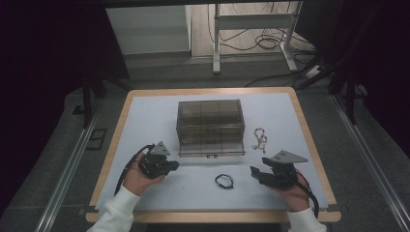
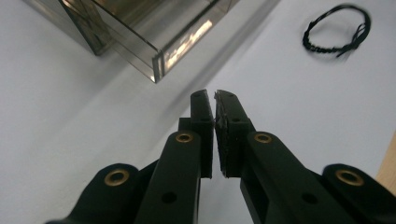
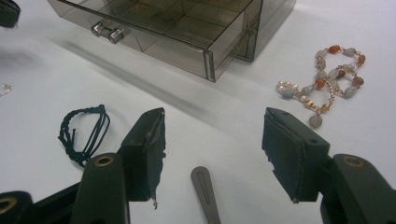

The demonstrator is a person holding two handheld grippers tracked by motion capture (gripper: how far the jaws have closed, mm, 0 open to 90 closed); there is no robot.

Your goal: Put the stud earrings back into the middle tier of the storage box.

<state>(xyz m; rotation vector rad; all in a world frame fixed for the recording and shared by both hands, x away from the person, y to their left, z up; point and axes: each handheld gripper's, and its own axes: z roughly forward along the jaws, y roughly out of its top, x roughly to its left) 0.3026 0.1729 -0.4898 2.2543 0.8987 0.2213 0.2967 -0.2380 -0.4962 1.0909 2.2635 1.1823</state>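
A smoky see-through drawer box (image 1: 209, 121) stands mid-table, its bottom drawer (image 3: 187, 32) pulled out toward me. A black cord bracelet (image 1: 224, 181) lies on the white mat in front of it, between my two grippers. To the right of the box lies a beaded bracelet (image 1: 260, 138) with orange and grey stones (image 3: 327, 77). My left gripper (image 2: 215, 100) is shut with nothing in it, near the drawer's left front corner (image 2: 156, 60). My right gripper (image 3: 215, 119) is open and empty, with the black cord bracelet (image 3: 84, 133) to its left and the beads to its right.
The white mat (image 1: 159, 111) covers a wooden table whose edge (image 1: 116, 140) shows all round. A tiny pale metal piece (image 3: 4, 88) lies on the mat at the far left of the right gripper view. Beyond the table are a floor, cables and a white frame (image 1: 251, 29).
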